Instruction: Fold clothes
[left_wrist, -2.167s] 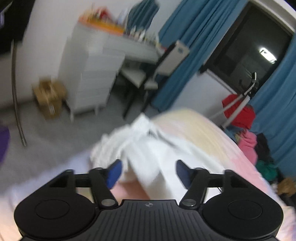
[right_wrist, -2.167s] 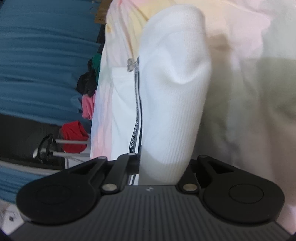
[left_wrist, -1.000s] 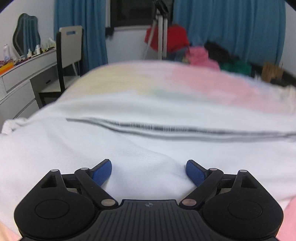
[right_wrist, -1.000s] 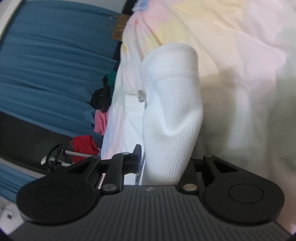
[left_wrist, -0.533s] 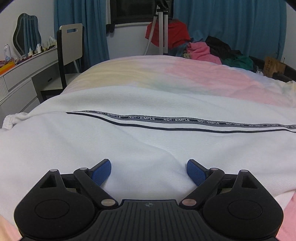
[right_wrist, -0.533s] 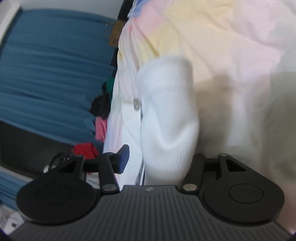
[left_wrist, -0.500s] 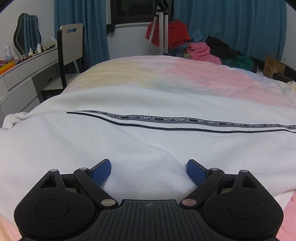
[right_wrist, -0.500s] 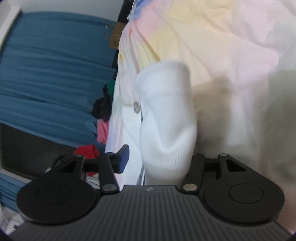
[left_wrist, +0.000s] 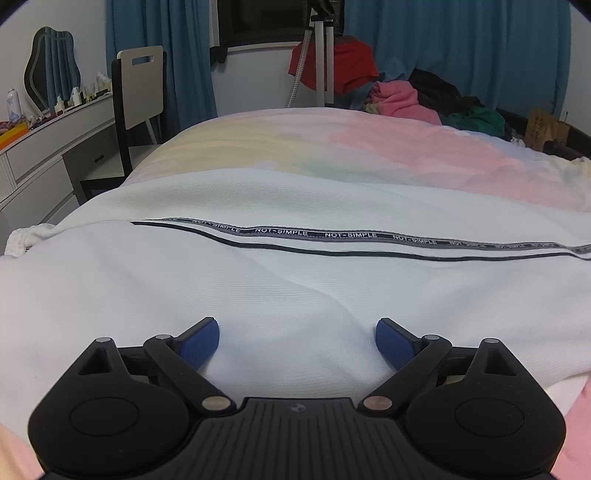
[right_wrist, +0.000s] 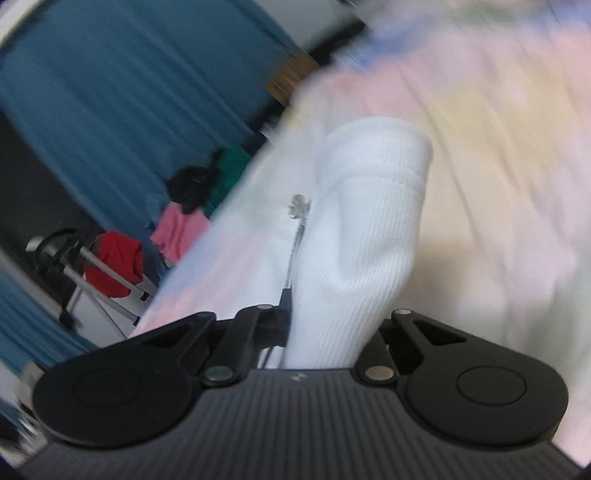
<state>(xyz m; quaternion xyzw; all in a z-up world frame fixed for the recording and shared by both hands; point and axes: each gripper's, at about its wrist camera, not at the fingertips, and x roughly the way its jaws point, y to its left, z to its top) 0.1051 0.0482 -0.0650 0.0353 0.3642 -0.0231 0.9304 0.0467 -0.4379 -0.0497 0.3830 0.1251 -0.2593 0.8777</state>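
The left gripper (left_wrist: 297, 341), its blue fingers spread wide apart, rests on a white jacket (left_wrist: 280, 280) laid flat on the pastel bedspread (left_wrist: 369, 147). The right gripper (right_wrist: 328, 332) is clamped on the jacket's ribbed cuff (right_wrist: 373, 206); its view is blurred. A hard tug could slide the unpinned cloth, crease it, or skew the zipper (left_wrist: 332, 236). Beyond: chair (left_wrist: 138, 88), curtains (left_wrist: 454, 44).

I see a bed (left_wrist: 369, 155) with a pastel pink-and-yellow cover; a white garment (left_wrist: 258, 280) with a black "NOT-SIMPLE" stripe lies spread flat directly across it.
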